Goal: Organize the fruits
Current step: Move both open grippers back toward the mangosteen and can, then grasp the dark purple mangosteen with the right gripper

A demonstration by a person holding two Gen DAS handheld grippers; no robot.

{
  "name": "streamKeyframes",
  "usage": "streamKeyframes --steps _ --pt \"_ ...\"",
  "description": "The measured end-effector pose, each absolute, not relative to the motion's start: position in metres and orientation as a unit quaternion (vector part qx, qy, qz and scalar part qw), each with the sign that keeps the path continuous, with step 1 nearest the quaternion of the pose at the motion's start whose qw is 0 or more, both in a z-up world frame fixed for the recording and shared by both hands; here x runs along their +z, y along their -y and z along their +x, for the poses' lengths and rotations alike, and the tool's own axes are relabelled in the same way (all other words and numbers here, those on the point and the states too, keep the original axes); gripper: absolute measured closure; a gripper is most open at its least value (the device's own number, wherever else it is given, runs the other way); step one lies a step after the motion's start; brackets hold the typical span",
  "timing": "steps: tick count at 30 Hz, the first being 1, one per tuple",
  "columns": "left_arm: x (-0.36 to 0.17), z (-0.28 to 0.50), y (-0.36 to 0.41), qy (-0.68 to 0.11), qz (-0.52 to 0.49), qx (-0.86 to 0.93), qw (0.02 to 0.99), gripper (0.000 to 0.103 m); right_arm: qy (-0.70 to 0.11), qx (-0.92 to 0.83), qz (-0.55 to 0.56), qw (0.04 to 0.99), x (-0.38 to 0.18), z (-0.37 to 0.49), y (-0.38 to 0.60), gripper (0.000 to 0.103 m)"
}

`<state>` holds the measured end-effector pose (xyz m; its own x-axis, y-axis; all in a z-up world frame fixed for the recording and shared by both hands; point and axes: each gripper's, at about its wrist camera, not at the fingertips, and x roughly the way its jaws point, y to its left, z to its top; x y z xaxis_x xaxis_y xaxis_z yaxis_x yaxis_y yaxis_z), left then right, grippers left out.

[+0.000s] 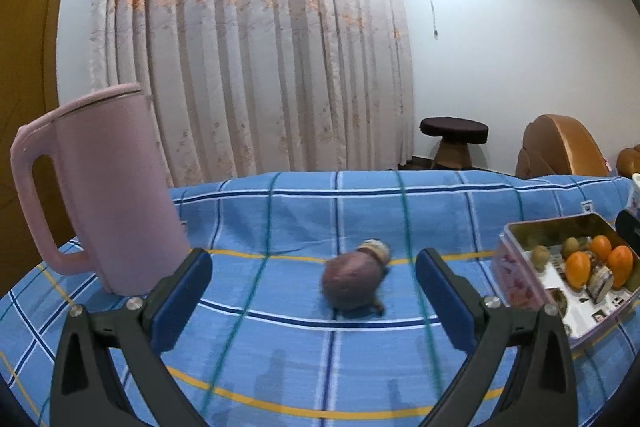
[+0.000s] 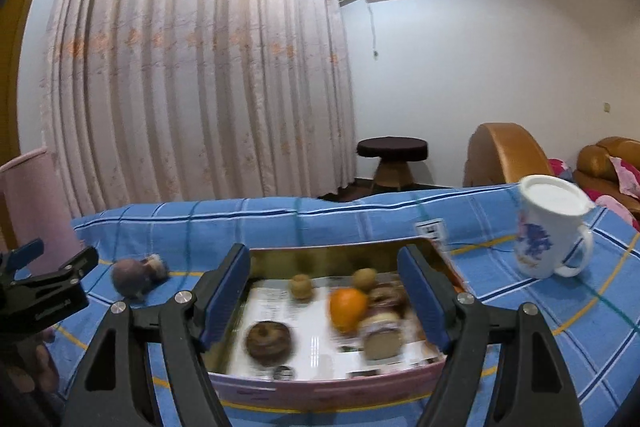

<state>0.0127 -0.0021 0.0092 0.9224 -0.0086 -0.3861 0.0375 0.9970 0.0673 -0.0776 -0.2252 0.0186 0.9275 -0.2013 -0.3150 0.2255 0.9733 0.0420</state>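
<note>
A dark purple round fruit [image 1: 350,281] lies on the blue checked cloth, with a small striped item [image 1: 376,250] just behind it. My left gripper [image 1: 314,283] is open, its blue pads either side of the fruit and a little short of it. At the right a pink tin box [image 1: 516,287] holds oranges [image 1: 578,269] and kiwis [image 1: 540,255]. My right gripper [image 2: 324,287] is open and empty, hovering over that box [image 2: 320,389], above an orange [image 2: 347,309], kiwis [image 2: 301,287] and a dark purple fruit [image 2: 267,343]. The loose fruit shows at the left of the right wrist view [image 2: 131,279].
A tall pink jug [image 1: 108,187] stands at the left of the table. A white mug with blue flowers [image 2: 548,227] stands at the right. The left gripper's body [image 2: 44,287] shows at the left edge. A stool [image 2: 392,159] and brown sofas stand beyond the table.
</note>
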Motion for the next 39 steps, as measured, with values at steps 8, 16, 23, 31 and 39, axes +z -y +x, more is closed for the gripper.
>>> streamKeyframes --steps 8,16,23,31,39 --pt "0.005 0.036 -0.053 -0.225 0.012 0.033 0.974 0.0 -0.166 -0.067 0.034 0.983 0.014 -0.057 0.176 0.026" --pt "0.0 0.054 -0.094 -0.242 0.009 0.087 0.966 0.0 -0.202 -0.017 0.032 0.979 0.007 -0.022 0.13 0.026" --pt "-0.002 0.059 -0.11 -0.259 0.002 0.124 0.958 0.0 -0.28 0.06 0.05 0.957 -0.011 0.028 0.088 0.026" --pt "-0.005 0.065 -0.121 -0.274 0.002 0.145 0.951 0.0 -0.39 0.087 0.079 0.913 -0.044 0.091 0.06 0.026" --pt "-0.003 0.067 -0.126 -0.281 -0.006 0.138 0.95 0.0 -0.422 0.095 0.072 0.899 -0.056 0.107 0.052 0.052"
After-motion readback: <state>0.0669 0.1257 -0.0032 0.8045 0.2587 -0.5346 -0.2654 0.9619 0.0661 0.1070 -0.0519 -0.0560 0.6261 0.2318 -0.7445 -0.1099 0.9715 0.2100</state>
